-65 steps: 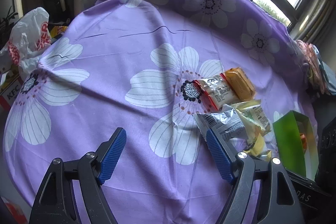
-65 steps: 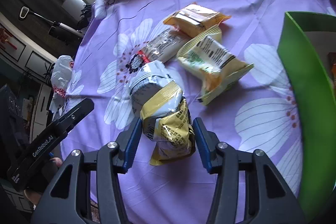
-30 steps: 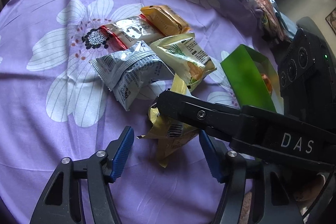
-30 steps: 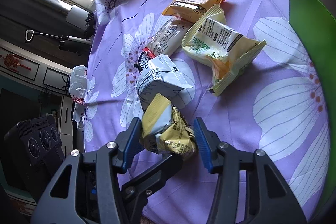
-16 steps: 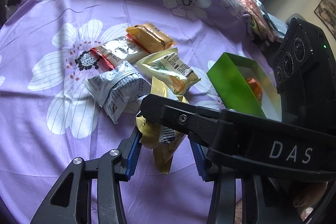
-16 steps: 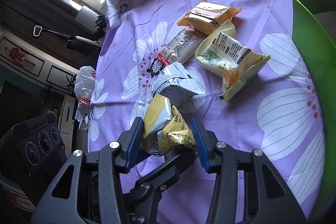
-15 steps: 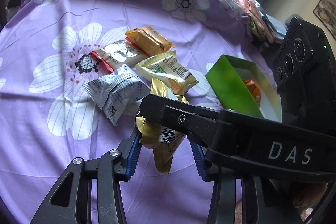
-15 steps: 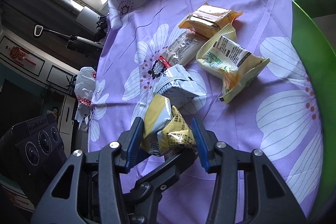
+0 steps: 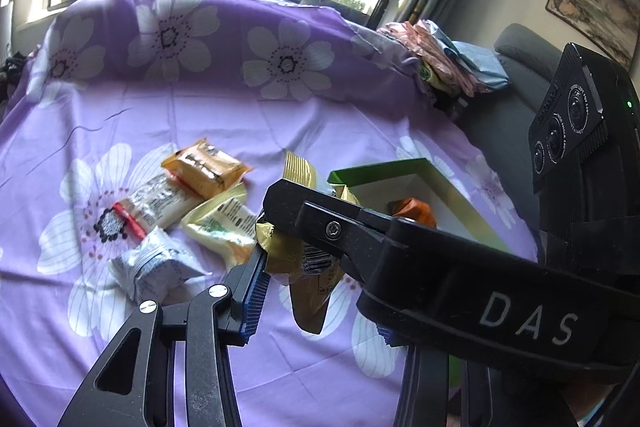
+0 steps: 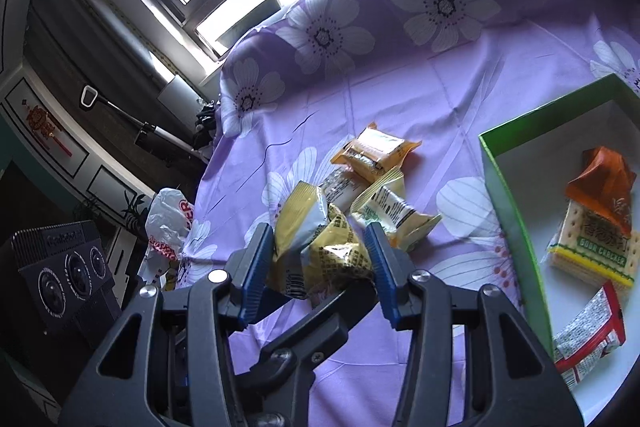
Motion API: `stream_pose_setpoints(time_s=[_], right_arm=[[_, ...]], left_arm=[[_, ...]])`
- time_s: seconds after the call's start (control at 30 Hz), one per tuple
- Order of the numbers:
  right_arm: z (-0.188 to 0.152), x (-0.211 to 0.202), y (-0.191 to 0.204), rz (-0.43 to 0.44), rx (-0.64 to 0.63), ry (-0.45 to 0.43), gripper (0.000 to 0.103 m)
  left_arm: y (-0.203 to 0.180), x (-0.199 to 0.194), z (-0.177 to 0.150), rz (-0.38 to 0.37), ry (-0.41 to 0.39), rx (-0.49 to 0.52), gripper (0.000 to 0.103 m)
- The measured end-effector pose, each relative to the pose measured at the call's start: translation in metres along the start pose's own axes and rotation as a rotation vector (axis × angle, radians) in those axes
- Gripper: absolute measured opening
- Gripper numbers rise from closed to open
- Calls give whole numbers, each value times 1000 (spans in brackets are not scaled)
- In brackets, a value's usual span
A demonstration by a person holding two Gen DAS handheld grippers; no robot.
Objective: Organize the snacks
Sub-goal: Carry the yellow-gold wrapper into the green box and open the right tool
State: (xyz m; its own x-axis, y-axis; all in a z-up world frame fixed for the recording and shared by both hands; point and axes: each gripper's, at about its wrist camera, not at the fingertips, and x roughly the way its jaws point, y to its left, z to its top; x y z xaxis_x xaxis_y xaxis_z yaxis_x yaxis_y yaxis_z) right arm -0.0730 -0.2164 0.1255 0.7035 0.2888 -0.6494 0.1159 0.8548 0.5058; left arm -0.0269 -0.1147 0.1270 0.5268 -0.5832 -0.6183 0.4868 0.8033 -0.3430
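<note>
both the left gripper [image 9: 320,267] and the right gripper [image 10: 318,261] are clenched on one yellow snack packet [image 10: 320,247], lifted clear of the purple flowered cloth [image 10: 400,75]. four packets lie below; the green box [image 10: 502,179] sits just beside, holding crackers.

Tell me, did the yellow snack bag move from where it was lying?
Yes. The yellow snack bag has been lifted off the purple cloth, above the silver packet it lay against.

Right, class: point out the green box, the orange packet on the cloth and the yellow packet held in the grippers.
green box [image 10: 505,195], right wrist view, left wall.
orange packet [image 10: 374,149], right wrist view, top face.
yellow packet [image 10: 320,247], right wrist view, crumpled middle.
</note>
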Motion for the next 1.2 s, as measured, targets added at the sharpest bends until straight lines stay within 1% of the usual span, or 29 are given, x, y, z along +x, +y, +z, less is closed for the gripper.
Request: stream_pose_setpoints(time_s=[0.2, 0.4, 0.53, 0.67, 0.8, 1.03, 1.13, 1.2], right_arm=[[17, -29, -30, -24, 62, -108, 49], [26, -47, -66, -60, 147, -168, 48], [27, -52, -92, -96, 205, -174, 48], [29, -50, -118, -98, 284, -168, 48], [27, -44, -131, -119, 342, -152, 48], [22, -45, -147, -168, 410, -147, 47], [19, -46, -152, -191, 434, -139, 47], [18, -46, -156, -191, 446, -136, 47]], left_arm=[[-36, 25, 20, -46, -11, 83, 45], [-65, 57, 29, -97, 26, 137, 45], [-78, 83, 33, -119, 89, 165, 45], [-83, 103, 37, -137, 149, 175, 44], [-88, 120, 35, -135, 199, 183, 43], [-94, 136, 29, -156, 251, 184, 43], [-96, 141, 27, -153, 269, 182, 43], [-98, 143, 26, -150, 272, 181, 43]])
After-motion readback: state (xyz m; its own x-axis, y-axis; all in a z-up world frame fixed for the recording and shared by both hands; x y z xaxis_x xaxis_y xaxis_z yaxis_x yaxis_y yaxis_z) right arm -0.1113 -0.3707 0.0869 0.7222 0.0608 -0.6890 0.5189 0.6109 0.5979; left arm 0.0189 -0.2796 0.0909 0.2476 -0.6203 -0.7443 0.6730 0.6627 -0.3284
